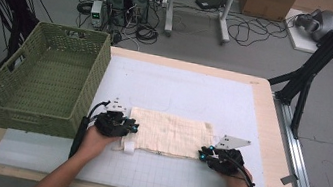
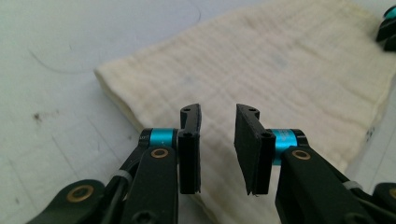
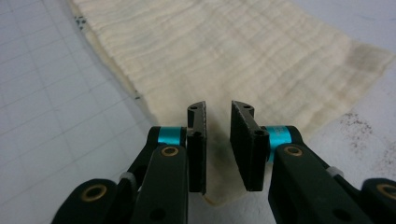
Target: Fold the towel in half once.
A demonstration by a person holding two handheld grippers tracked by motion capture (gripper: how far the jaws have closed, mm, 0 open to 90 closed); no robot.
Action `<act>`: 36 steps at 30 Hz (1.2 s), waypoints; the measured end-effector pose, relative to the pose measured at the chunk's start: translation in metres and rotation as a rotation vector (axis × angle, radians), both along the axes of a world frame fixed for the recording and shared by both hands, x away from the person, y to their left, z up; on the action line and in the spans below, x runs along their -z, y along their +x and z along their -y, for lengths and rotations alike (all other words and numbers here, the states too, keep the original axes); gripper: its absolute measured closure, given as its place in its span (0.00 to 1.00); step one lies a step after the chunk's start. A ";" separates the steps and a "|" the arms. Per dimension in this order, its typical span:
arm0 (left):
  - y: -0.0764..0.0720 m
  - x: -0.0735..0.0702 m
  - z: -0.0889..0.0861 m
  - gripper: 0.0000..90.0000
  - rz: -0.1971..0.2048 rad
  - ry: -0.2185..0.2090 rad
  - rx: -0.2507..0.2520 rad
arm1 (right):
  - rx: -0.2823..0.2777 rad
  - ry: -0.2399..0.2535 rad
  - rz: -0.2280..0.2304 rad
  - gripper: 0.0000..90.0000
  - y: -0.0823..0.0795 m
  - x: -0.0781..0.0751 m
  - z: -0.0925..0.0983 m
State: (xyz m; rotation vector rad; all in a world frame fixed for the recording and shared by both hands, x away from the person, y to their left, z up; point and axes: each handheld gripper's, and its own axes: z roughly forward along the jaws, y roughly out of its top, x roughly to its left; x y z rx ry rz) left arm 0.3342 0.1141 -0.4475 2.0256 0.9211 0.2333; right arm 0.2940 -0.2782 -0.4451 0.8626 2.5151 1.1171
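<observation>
While folded flat, cream crinkled cloth (image 1: 170, 133) between narrowly parted, empty claws (image 2: 218, 140) (image 3: 218, 133).

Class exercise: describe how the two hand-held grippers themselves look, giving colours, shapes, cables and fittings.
The left gripper and the right gripper look alike: black bodies, two flat black rectangular jaws, a turquoise metal collar behind each jaw, and brass-coloured rivets in the linkages. In the high view a grey three-cornered plate tops the right one, and a black cable trails from the left.

Pale wooden table (image 1: 271, 125), white gridded mat (image 1: 194, 98) on it, green woven basket (image 1: 45, 79), folded cream cloth (image 1: 170, 133)
</observation>
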 end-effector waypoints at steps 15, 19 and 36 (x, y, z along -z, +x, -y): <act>-0.011 -0.010 -0.018 0.55 0.124 -0.161 -0.035 | 0.113 0.144 0.163 0.64 -0.011 -0.031 0.022; -0.010 -0.016 -0.020 0.40 0.190 -0.232 -0.060 | 0.220 0.172 0.182 0.43 -0.008 -0.032 0.031; -0.005 -0.028 -0.026 0.21 0.238 -0.304 -0.057 | 0.372 0.123 0.178 0.13 -0.008 -0.030 0.051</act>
